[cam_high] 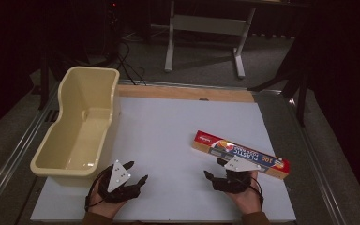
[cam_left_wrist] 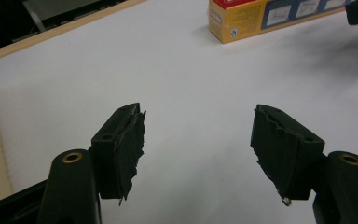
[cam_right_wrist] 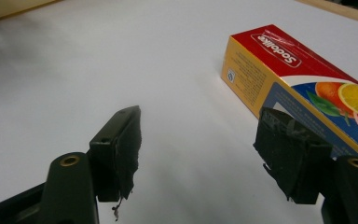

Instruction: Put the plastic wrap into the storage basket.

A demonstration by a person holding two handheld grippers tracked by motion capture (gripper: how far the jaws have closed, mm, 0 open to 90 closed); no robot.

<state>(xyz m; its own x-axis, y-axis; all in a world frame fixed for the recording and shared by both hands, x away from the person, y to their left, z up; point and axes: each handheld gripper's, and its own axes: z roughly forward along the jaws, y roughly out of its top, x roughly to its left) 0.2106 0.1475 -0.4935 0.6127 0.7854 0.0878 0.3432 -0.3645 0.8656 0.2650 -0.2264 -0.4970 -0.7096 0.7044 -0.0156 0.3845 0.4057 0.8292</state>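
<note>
Item: plastic-wrap box (cam_high: 240,153) — lying flat on the white tabletop (cam_high: 168,136), right side. Right tongs (cam_high: 218,169) spread beside it, left tongs (cam_high: 136,172) spread (both empty). Advice: straddle its narrow width squarely before pinching.

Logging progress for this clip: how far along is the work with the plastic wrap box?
Nothing looks done yet: the plastic wrap box lies flat on the white table, and the cream tub at the left looks empty. In hand: the right gripper sits right beside the box, jaws open with nothing between them. The left gripper is open too, over bare table. Left: grasping and moving the box, possibly to the tub.
</note>
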